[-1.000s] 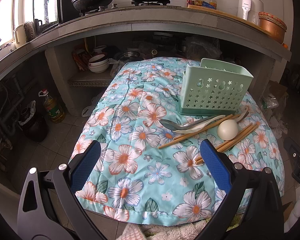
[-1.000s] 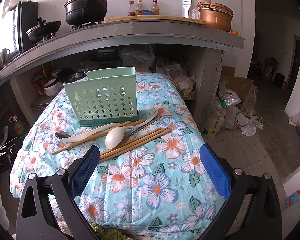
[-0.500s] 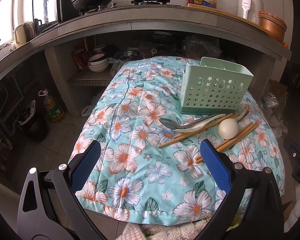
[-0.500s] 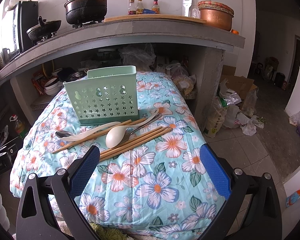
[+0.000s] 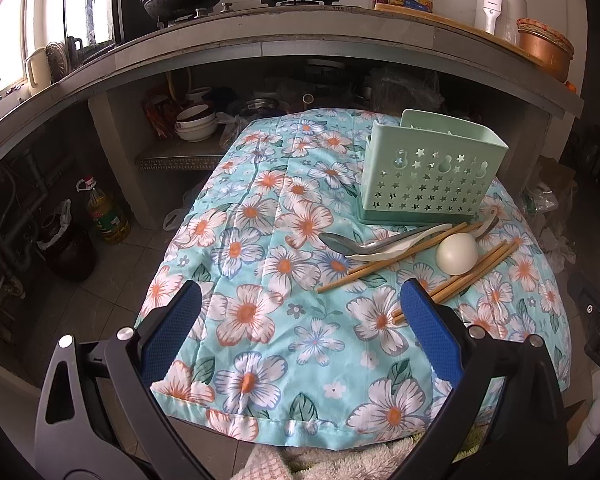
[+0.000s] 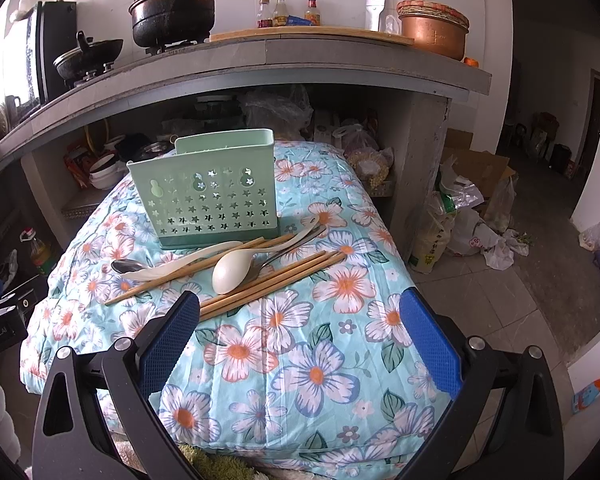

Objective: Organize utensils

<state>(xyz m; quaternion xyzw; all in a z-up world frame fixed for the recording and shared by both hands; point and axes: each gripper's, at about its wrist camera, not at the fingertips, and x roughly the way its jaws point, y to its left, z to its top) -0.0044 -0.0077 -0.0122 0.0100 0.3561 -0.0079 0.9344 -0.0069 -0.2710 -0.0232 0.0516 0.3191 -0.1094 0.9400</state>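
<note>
Wooden chopsticks [image 6: 268,280], a white ladle [image 6: 232,270] and metal spoons [image 5: 342,242] lie mid-frame on the floral table [image 6: 300,360], just before the mint utensil holder [image 6: 208,196]. Left gripper [image 5: 296,320] and right gripper [image 6: 300,328] hover at bottom, jaws released, empty.

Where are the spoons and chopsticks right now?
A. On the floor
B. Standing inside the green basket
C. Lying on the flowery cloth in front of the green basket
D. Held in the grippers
C: the spoons and chopsticks lie flat on the flowery cloth, in front of the green basket.
</note>
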